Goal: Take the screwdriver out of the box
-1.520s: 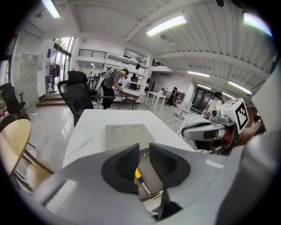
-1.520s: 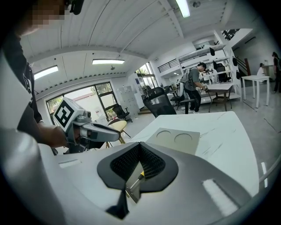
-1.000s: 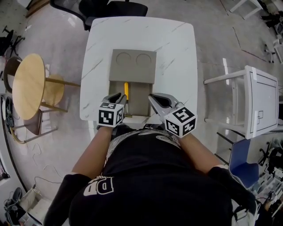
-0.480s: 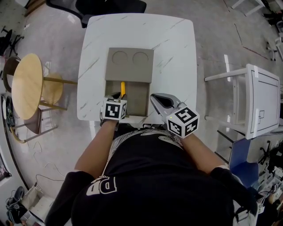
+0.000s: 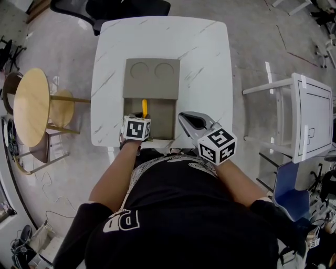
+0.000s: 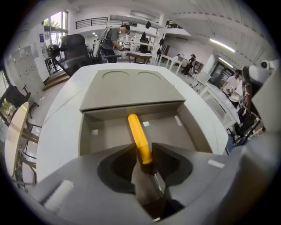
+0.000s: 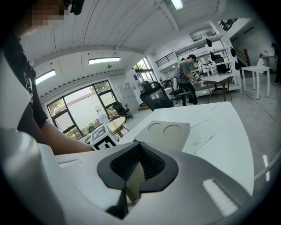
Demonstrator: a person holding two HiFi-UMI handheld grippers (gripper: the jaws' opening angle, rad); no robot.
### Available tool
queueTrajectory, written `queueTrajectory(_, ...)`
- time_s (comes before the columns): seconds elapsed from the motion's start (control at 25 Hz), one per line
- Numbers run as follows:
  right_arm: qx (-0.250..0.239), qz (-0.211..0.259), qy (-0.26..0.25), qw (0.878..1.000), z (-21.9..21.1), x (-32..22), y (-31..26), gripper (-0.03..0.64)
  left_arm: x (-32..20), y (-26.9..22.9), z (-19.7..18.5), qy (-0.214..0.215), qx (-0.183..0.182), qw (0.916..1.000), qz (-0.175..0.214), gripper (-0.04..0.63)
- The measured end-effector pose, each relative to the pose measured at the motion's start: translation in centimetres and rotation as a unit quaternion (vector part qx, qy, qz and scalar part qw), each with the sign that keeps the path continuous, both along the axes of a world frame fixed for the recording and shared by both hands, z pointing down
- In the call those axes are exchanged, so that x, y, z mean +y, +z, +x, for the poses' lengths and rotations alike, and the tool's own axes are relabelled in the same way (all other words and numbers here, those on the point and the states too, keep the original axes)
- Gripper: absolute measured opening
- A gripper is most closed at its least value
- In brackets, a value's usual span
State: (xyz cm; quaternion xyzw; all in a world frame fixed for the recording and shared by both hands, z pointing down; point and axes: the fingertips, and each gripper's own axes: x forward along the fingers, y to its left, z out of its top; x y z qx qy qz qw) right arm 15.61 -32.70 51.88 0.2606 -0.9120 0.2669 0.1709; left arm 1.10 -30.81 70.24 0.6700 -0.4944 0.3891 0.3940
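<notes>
A flat grey box (image 5: 152, 79) lies on the white marble table (image 5: 210, 63); its near compartment is open. In it lies the screwdriver (image 5: 144, 107) with its yellow handle (image 6: 138, 136) pointing away from me. My left gripper (image 5: 142, 120) points steeply down into the compartment. Its jaws are opening, with the near end of the handle between the tips (image 6: 142, 147) and not gripped. My right gripper (image 5: 185, 116) hovers over the table just right of the box, shut with nothing in it (image 7: 139, 147). From the right gripper view the box (image 7: 169, 132) lies ahead.
A round wooden side table (image 5: 31, 105) stands to the left of the marble table. A white stand (image 5: 310, 115) and a blue chair (image 5: 289, 194) are on the right. A black office chair (image 5: 126, 8) sits at the far end. People are working far back in the room.
My left gripper has dropped into the box's open compartment and tipped steeper, so its marker cube now covers its jaws in the head view. The right gripper has hardly moved.
</notes>
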Motion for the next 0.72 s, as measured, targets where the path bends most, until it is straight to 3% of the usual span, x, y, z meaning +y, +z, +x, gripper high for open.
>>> queueTrajectory(0.32, 0.003, 0.003, 0.028, 1.0, 0.9, 0.1, -0.3, 0.002, -0.2, 0.5, -0.2, -0.016, 0.029, 0.999, -0.029, 0.166)
queueTrajectory(0.72, 0.001, 0.01, 0.066, 0.998, 1.2, 0.8, -0.9, 0.002, -0.1, 0.3, 0.8, 0.004, 0.057, 0.9976, -0.038, 0.145)
